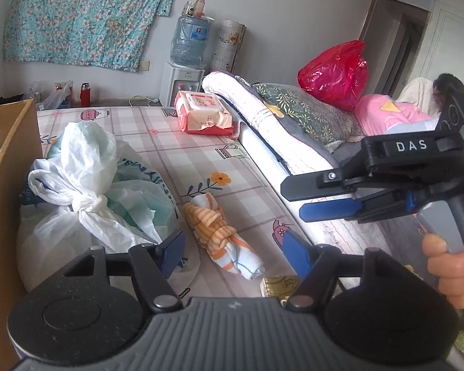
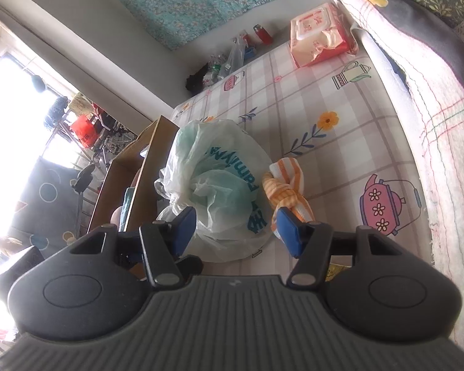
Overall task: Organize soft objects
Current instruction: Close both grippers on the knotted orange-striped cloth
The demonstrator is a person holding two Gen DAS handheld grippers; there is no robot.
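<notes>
A knotted orange-striped cloth (image 1: pixel 215 230) (image 2: pixel 286 190) lies on the checked sheet (image 1: pixel 182 151) with teapot prints. Left of it sits a tied white plastic bag (image 1: pixel 86 191) (image 2: pixel 219 182), stuffed full, against a cardboard box (image 1: pixel 6 185) (image 2: pixel 148 160). My left gripper (image 1: pixel 235 255) hovers open just short of the cloth, and its blue pads touch nothing. My right gripper (image 1: pixel 298 199) (image 2: pixel 236 232) comes in from the right, held by a hand (image 1: pixel 454 266). It is open and empty, and in its own view the bag lies ahead of its fingers.
A pack of wet wipes (image 1: pixel 201 114) lies further back on the sheet. A folded quilt and pillow (image 1: pixel 278 114) line the right side, with a red plastic bag (image 1: pixel 334 71) on top and a person in pink (image 1: pixel 393 114) beyond. A small gold packet (image 1: pixel 278 286) lies near my left gripper.
</notes>
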